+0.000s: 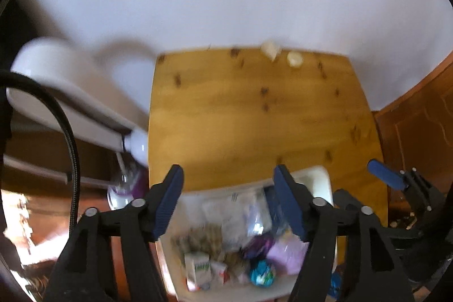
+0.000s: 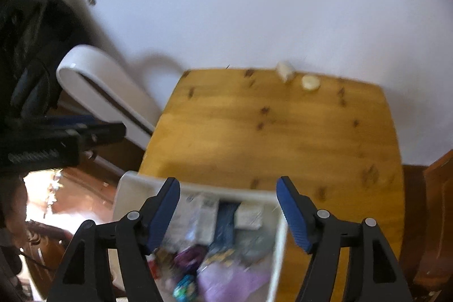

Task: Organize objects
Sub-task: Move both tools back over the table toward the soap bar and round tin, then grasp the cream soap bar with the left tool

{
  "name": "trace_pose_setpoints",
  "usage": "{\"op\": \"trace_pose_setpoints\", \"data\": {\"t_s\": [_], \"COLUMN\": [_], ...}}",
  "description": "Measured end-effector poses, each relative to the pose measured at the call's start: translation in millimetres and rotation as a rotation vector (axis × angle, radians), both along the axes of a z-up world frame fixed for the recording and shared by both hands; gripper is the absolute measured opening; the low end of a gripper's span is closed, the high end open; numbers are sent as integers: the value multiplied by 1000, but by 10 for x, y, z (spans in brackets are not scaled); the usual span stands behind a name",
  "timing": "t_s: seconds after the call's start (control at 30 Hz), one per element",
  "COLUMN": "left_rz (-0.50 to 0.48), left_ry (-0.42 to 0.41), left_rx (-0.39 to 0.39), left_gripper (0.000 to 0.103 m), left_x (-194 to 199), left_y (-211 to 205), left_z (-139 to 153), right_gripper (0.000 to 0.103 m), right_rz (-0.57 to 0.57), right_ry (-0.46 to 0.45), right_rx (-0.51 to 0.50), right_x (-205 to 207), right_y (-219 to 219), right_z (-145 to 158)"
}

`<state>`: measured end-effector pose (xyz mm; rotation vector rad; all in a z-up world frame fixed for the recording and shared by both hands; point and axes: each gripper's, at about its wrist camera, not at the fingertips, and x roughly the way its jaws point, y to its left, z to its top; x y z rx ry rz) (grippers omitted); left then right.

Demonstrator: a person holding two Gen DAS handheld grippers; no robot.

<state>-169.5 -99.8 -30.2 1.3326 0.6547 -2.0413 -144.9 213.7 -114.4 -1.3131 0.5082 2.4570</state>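
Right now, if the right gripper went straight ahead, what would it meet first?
Probably the far rim of the white plastic bin full of small packets, then the bare wooden tabletop; blur leaves depth uncertain. The right gripper is open, empty.

left gripper (image 1: 228, 198) spread wide over a white bin (image 1: 320, 183) of blurred, maybe packaged, items

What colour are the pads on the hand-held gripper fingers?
Dark blue ribbed pads on black frames, clearest in the right wrist view.
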Motion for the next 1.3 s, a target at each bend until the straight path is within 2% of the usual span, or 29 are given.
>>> {"op": "trace_pose_setpoints", "data": {"t_s": [0.17, 0.33, 0.53, 0.63, 0.73, 0.87, 1.03, 1.2, 1.3], "left_rz": [-26, -13, 54, 116, 167, 221, 274, 306, 326], "left_ry": [37, 54, 54, 60, 77, 60, 28, 23, 21], "left_rx": [-61, -106, -56, 5, 60, 57, 65, 38, 47], "left_gripper": [83, 88, 90, 90, 90, 90, 90, 90, 90], "left_x": [-579, -1111, -1727, -2011, -2191, -2438, -2625, -2718, -2737], "left_y": [-189, -406, -750, -966, -1093, -1175, -1288, -1418, -1489], "left_z": [161, 63, -401, -741, -1004, -1342, -1701, -1865, -1955], "right_gripper": [80, 82, 81, 82, 81, 81, 81, 81, 81], "right_rz": [-27, -63, -151, -174, -165, -160, -171, -148, -138], "right_ry": [9, 21, 45, 47, 41, 42, 59, 45, 33], "right_rx": [60, 108, 58, 41, 51, 73, 59, 78, 89], "right_x": [-113, -300, -571, -713, -864, -1045, -1150, -1319, -1399], "right_y": [495, 1112, 1815, 2047, 2174, 2290, 2460, 2503, 2506], "right_z": [-50, -349, -921, -1230, -1494, -1790, -1995, -2100, -2155]}}
